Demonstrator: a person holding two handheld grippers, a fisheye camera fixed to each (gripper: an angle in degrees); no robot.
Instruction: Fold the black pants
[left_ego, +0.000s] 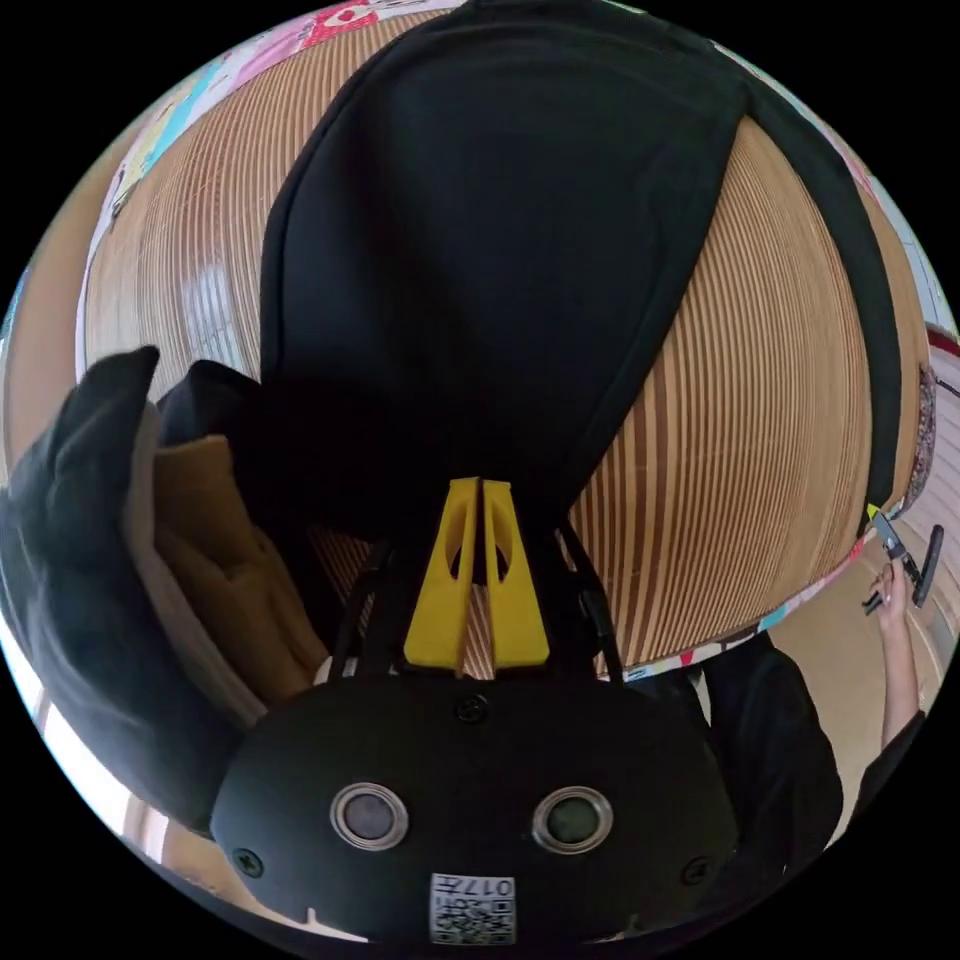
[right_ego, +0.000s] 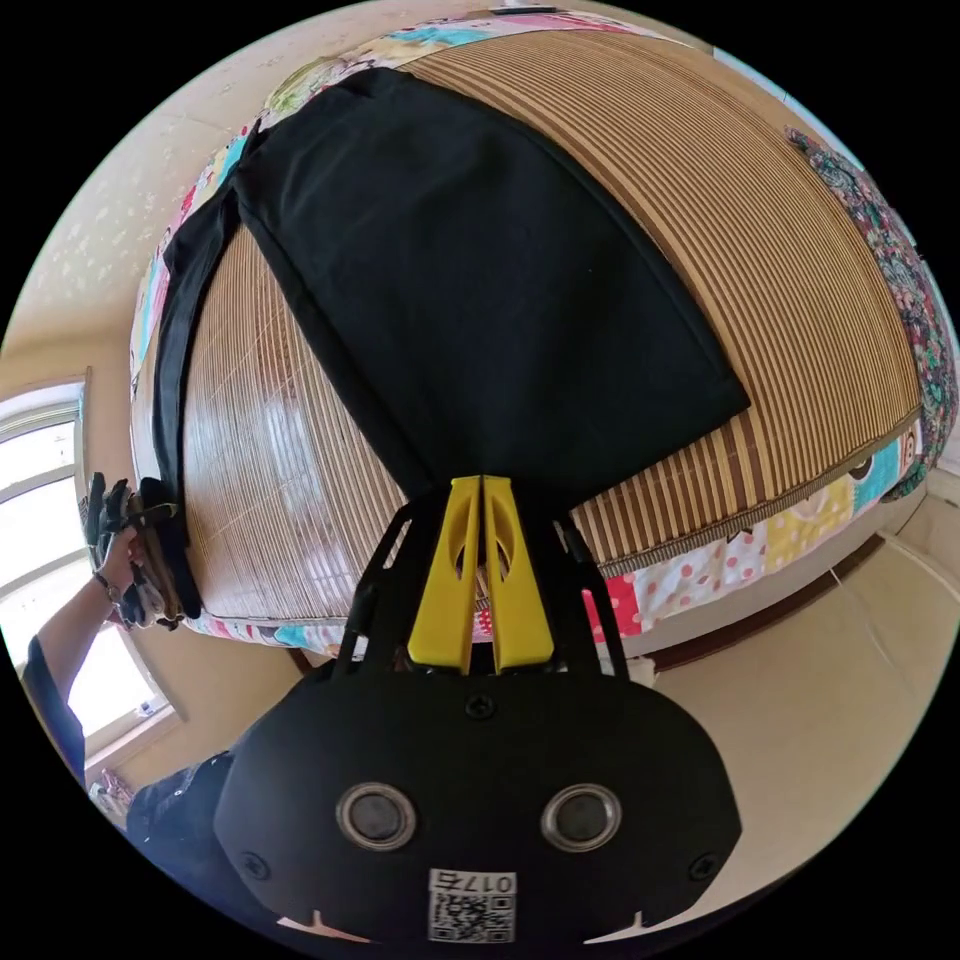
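The black pants (left_ego: 480, 260) lie spread on a striped bamboo mat (left_ego: 760, 420) that covers a bed. In the left gripper view my left gripper (left_ego: 478, 488) has its yellow jaws shut on the near edge of the broad black panel. A narrow black strip of the pants (left_ego: 850, 260) runs down the right side to my right gripper (left_ego: 905, 565), held in a hand. In the right gripper view my right gripper (right_ego: 480, 485) is shut on the near corner of the black pants (right_ego: 470, 270). The thin strip (right_ego: 185, 330) runs to my left gripper (right_ego: 130, 560) at the left.
A heap of black and tan clothes (left_ego: 170, 560) lies close at the left of the left gripper. A patterned quilt (right_ego: 780, 540) hangs under the mat's edge, with beige floor (right_ego: 850, 700) below. A patterned cloth (right_ego: 900, 270) lies at the right; a window (right_ego: 40, 480) is at the left.
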